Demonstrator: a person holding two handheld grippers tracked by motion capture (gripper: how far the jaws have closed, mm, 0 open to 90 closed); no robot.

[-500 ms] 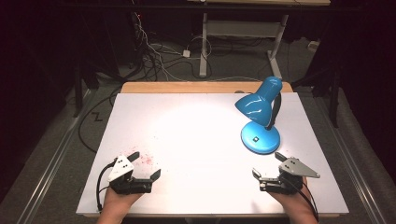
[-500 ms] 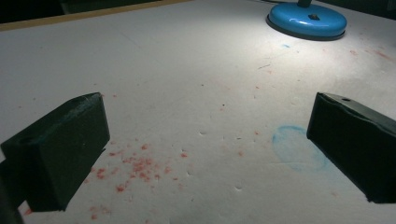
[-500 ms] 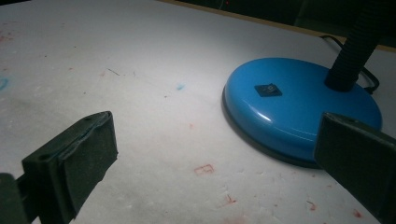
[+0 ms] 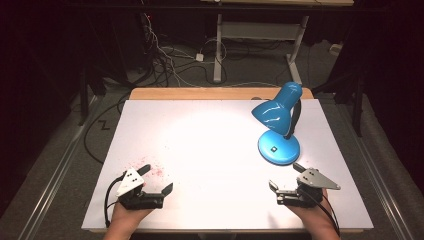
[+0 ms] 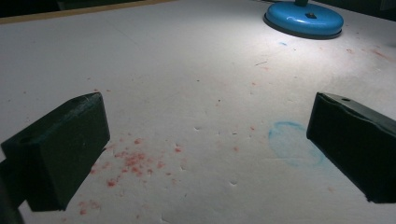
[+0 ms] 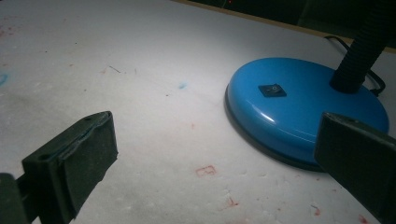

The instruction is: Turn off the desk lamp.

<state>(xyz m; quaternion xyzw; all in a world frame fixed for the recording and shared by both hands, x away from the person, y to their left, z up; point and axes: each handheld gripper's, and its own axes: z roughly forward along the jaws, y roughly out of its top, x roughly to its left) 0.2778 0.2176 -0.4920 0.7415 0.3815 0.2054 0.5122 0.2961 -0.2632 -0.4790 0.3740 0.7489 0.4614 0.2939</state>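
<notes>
The left gripper (image 4: pixel 156 180) rests at the white table's (image 4: pixel 200 145) near edge, jaws wide apart and holding nothing, with red specks (image 5: pixel 130 161) and what looks like a faint blue ring (image 5: pixel 294 142) between them. The right gripper (image 4: pixel 285 176) is equally open and empty, the blue lamp (image 4: pixel 277 127) just ahead of it.

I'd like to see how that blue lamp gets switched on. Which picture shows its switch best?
The right gripper view: the black switch sits large and sharp on top of the lamp base. The high view shows it as a tiny dark square; the left gripper view shows a small dark mark on the distant base.
</notes>
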